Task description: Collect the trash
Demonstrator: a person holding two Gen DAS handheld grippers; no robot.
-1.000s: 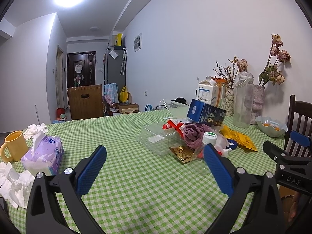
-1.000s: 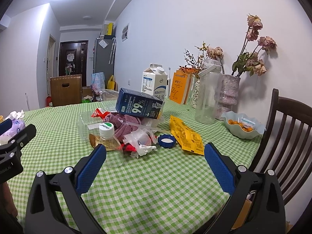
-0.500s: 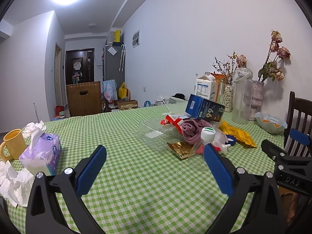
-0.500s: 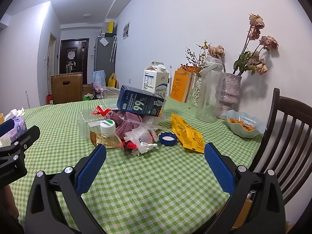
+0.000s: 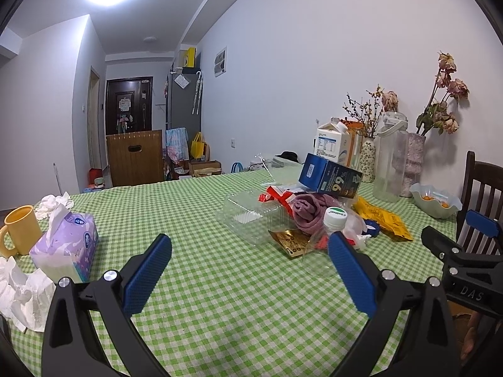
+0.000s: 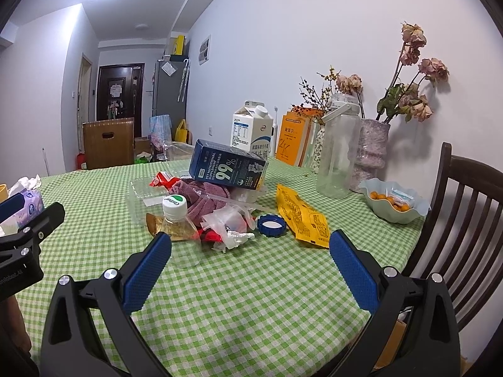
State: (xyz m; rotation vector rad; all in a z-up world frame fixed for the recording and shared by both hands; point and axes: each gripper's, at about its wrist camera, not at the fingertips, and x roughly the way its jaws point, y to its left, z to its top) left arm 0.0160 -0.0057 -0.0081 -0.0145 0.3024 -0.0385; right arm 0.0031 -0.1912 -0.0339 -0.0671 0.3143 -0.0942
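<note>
Mostly light litter: trash pile (image 6: 220,207) sits centre frame on the green checked table (image 6: 251,298)
Grippers: left gripper (image 5: 248,270) and right gripper (image 6: 250,267) both spread wide, holding nothing
Bottle: clear plastic bottle (image 6: 177,220) probably slippery, crushable; grip below the cap
Wrappers: yellow packet (image 6: 301,216) looks limp; pinch an edge

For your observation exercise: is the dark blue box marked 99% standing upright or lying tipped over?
Tipped over. The dark blue box lies on its long side, tilted, resting atop the trash pile.
</note>
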